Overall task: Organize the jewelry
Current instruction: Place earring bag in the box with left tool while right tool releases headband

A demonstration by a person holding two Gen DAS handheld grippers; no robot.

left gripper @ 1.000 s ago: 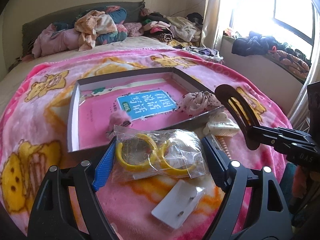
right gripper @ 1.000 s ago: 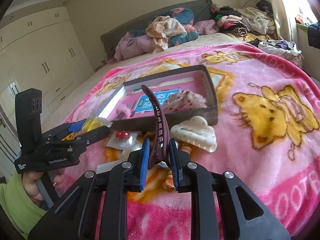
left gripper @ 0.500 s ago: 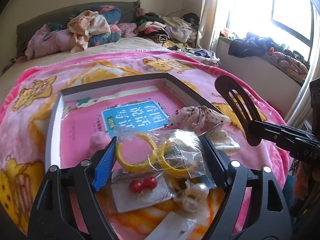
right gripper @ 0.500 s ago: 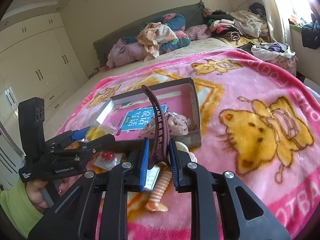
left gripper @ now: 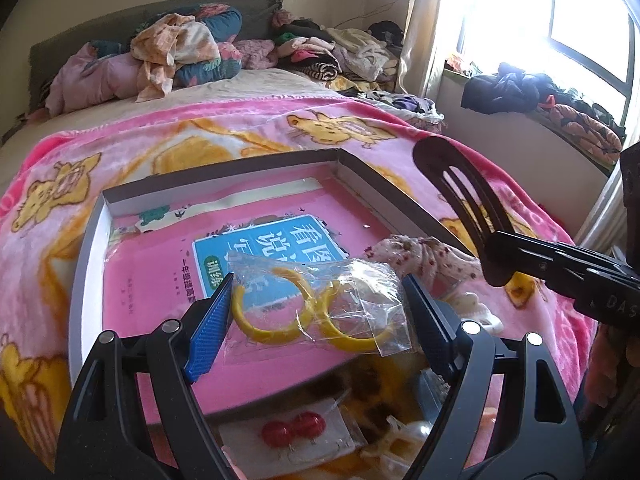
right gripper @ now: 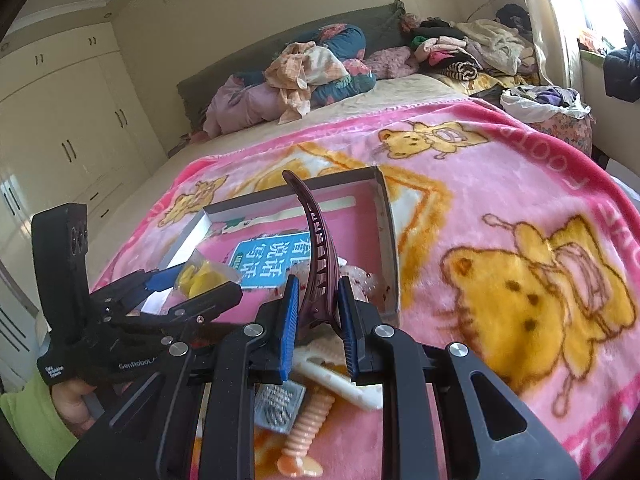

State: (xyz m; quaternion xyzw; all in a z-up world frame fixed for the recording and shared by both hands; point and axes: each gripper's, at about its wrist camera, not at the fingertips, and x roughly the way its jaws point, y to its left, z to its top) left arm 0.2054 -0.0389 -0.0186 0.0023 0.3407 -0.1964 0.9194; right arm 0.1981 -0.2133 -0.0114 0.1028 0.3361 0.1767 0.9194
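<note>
On the bed: a pink cartoon-bear blanket [left gripper: 168, 140] covers the mattress, and a shallow grey box [left gripper: 224, 176] lies on it.
Inside the box: a pink booklet with a blue label [left gripper: 260, 248] lies flat on the bottom; a floral fabric scrunchie [left gripper: 420, 254] sits at its right side.
Left hand-held gripper [left gripper: 316, 308]: jaws stand wide and pinch a clear plastic bag of yellow hoop earrings [left gripper: 320, 304] by its two side edges, holding it up over the near part of the box.
Right hand-held gripper [right gripper: 318, 312]: jaws nearly together, clamped on the base of a dark maroon hair clip [right gripper: 316, 248], which stands upright and curves up over the box.
In front of the box: a card with two red round earrings [left gripper: 292, 434], a white claw clip [right gripper: 340, 376], a peach ridged hair clip [right gripper: 306, 432] and a small packet with a silvery piece [right gripper: 276, 404] lie on the blanket, close together.
Person: a hand with a green sleeve [right gripper: 28, 420] grips the left tool's handle.
Head of the bed: piled clothes [right gripper: 304, 68].
</note>
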